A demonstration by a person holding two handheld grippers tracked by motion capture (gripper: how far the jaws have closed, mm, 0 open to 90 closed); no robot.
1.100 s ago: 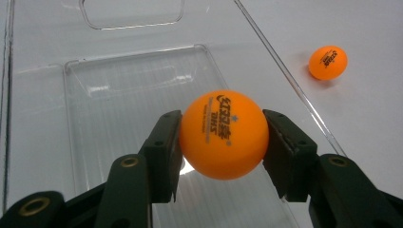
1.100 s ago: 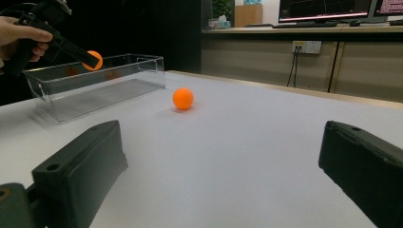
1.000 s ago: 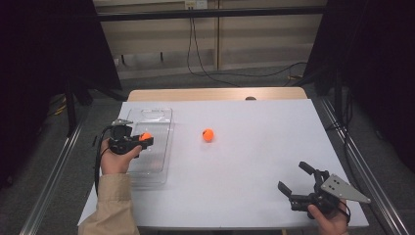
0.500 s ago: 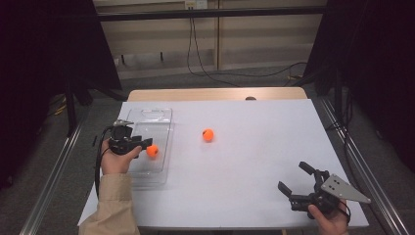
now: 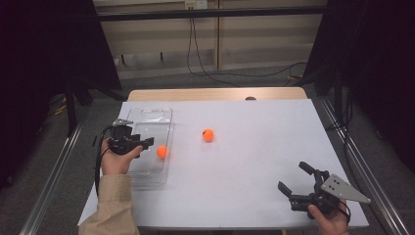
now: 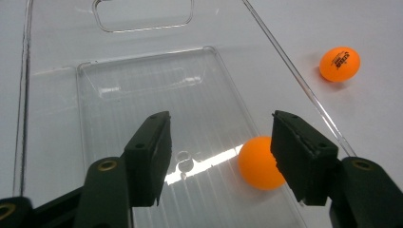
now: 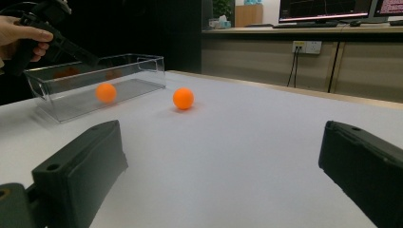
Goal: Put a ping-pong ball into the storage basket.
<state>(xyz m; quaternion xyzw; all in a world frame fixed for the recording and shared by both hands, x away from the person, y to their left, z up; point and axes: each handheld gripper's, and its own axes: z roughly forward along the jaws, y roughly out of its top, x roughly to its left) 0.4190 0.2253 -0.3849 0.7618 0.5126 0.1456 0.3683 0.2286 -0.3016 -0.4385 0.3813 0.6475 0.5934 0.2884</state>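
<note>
Lying lengthwise away: clear bin (image 5: 147, 147)

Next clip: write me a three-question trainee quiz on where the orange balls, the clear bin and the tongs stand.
1. True or false: one orange ball lies in the clear plastic bin.
2. The other orange ball sits: A) on the white table B) in the right tongs C) on the floor.
3. What do the right tongs hold?

Key:
1. True. The ball in the bin lies by the bin's right wall, just in front of the left tongs, whose jaws have just been opening; nothing is between them.
2. A: the ball on the table.
3. Nothing; they are open.
</note>
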